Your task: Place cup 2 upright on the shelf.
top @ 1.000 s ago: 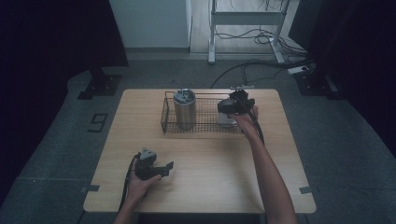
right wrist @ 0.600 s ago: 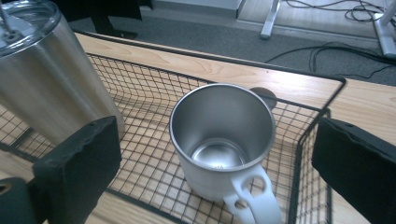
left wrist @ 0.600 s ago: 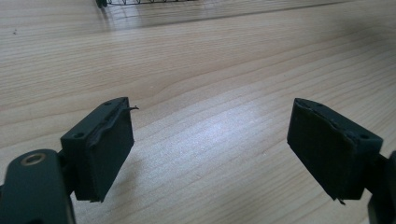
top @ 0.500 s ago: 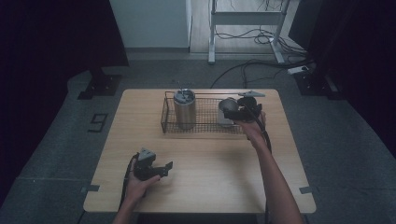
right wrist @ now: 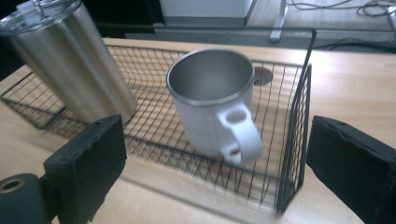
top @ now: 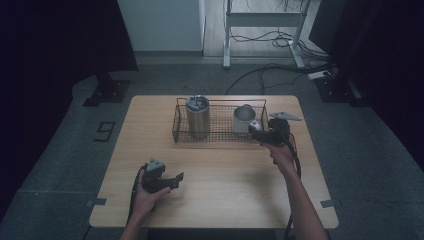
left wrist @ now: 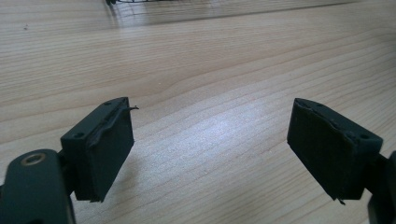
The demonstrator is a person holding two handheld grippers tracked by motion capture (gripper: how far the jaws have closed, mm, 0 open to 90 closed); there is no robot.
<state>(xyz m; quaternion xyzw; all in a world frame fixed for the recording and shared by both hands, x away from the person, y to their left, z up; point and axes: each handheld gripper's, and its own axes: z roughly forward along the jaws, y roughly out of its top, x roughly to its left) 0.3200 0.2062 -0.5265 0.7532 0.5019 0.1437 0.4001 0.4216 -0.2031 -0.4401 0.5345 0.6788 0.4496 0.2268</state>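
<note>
A: Handling first, going left to right. The left gripper [top: 176, 179] rested low on the bare tabletop [top: 225, 200], its fingers [left wrist: 107, 144] spread wide with nothing between them. It was well apart from the wire basket [top: 220, 141].

B: And inside the basket?

A: A tall steel tumbler [top: 198, 117] stood at the left end. The mug [right wrist: 210, 102] stood upright at the right end, with its white handle [right wrist: 240, 133] turned towards the right gripper [top: 260, 131]. I judged the mug rigid, fairly light, and slick on its steel rim. The handle or the rim wall looked the surest place to pinch, since the rounded body could slip.

B: What about the right fingers?

A: They were apart and had just been narrowing, with nothing between them. They sat just outside the basket's right end wall.

B: Did the views differ?

A: The high view placed both hands against the basket. The right gripper view showed the mug empty, its handle with two holes, and the wire wall between fingers and mug. The left gripper view showed little beyond wood grain.
</note>
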